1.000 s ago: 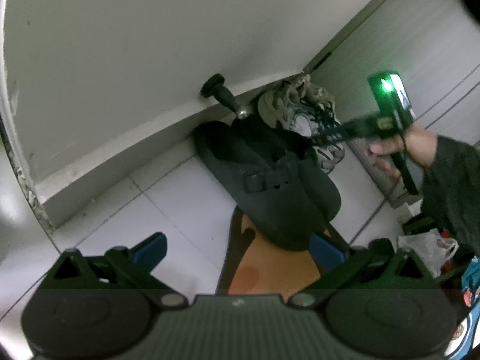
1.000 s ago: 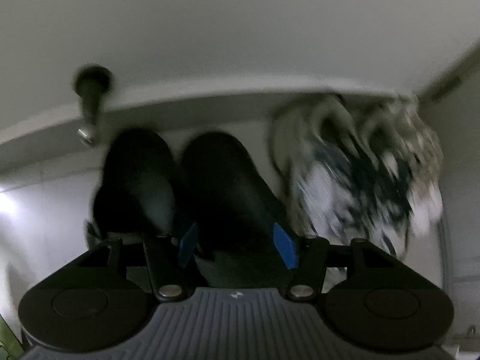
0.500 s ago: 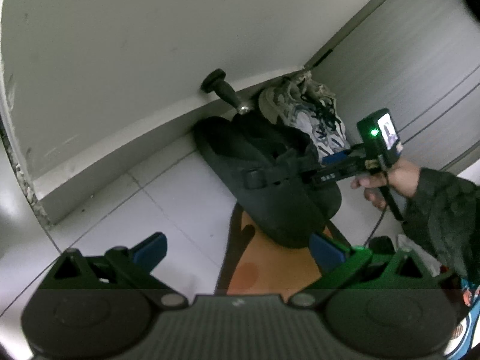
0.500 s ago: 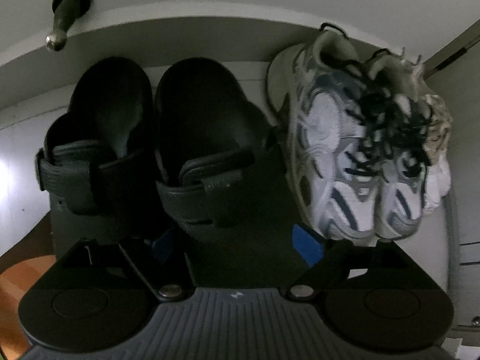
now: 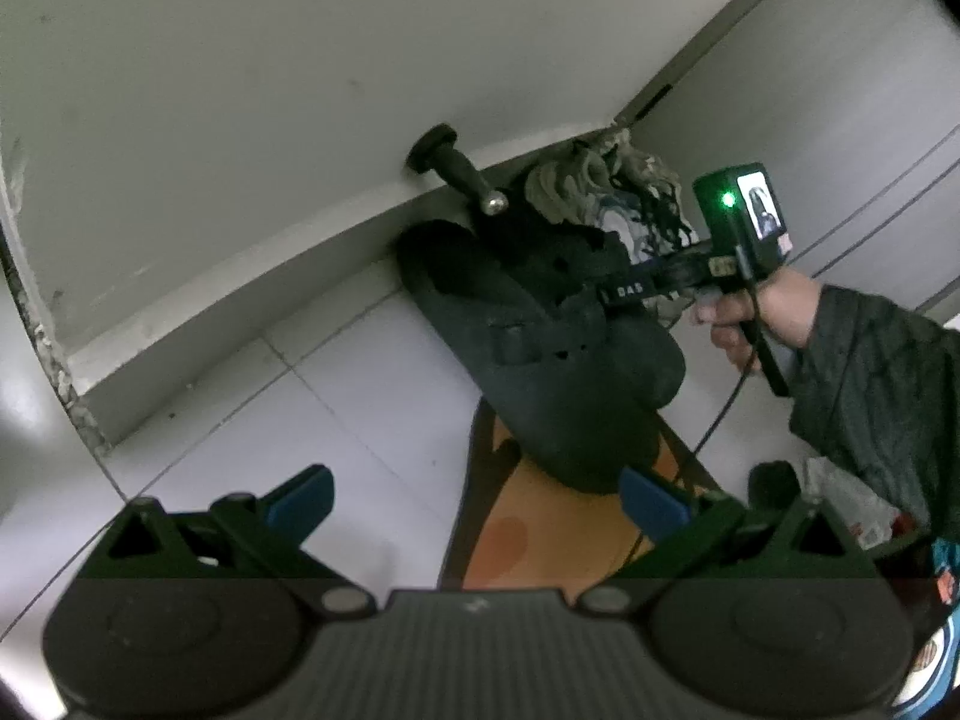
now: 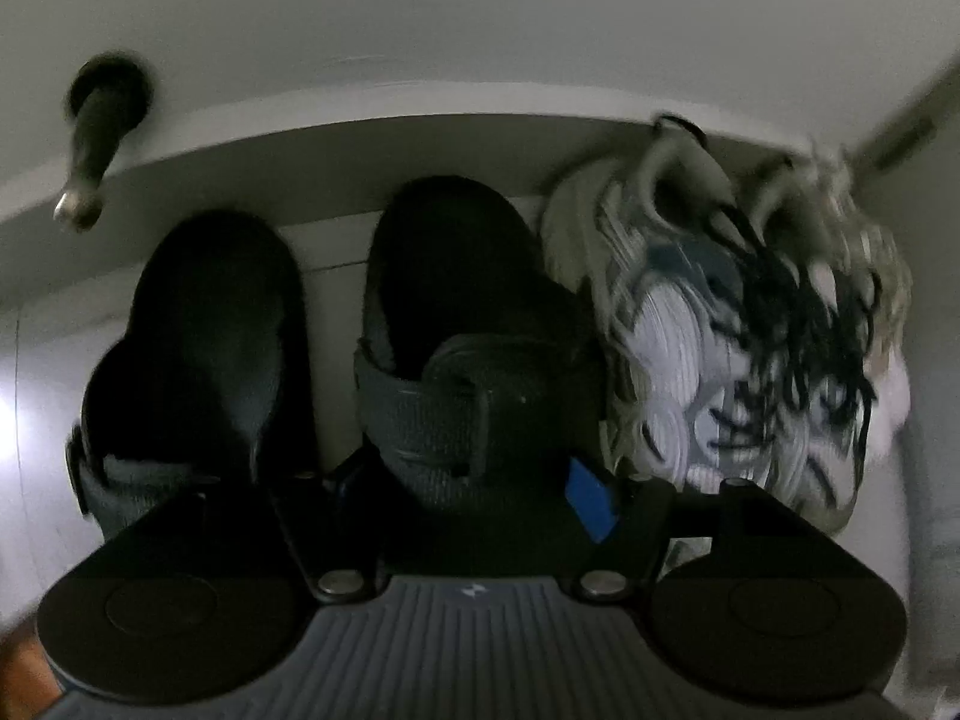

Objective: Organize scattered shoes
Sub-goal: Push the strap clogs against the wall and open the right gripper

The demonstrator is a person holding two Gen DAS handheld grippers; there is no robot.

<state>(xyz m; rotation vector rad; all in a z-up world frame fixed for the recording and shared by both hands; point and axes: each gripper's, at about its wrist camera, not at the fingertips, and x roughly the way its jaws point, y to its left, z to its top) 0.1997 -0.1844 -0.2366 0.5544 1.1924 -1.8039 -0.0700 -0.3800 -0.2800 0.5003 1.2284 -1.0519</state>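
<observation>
A pair of black clogs (image 5: 540,348) lies with the heels at the baseboard, beside white-and-grey sneakers (image 5: 606,198) in the corner. In the right wrist view the left clog (image 6: 204,330), the right clog (image 6: 456,324) and the sneakers (image 6: 720,360) stand side by side. My right gripper (image 6: 468,486) straddles the right clog's strap with its jaws closing. I cannot see the pads pressing on it. Seen from the left wrist, a hand holds this right gripper (image 5: 600,294) over the clogs. My left gripper (image 5: 474,501) hangs open and empty above the floor.
A black doorstop (image 5: 462,174) juts from the wall just left of the clogs. An orange mat (image 5: 540,540) lies under the clogs' toes. A grey cabinet front (image 5: 810,90) closes the corner on the right. A plastic bag (image 5: 852,510) lies at the lower right.
The right gripper pulled back from the clogs with its jaws wider, then came in close again over the right clog. The left gripper has not moved.
</observation>
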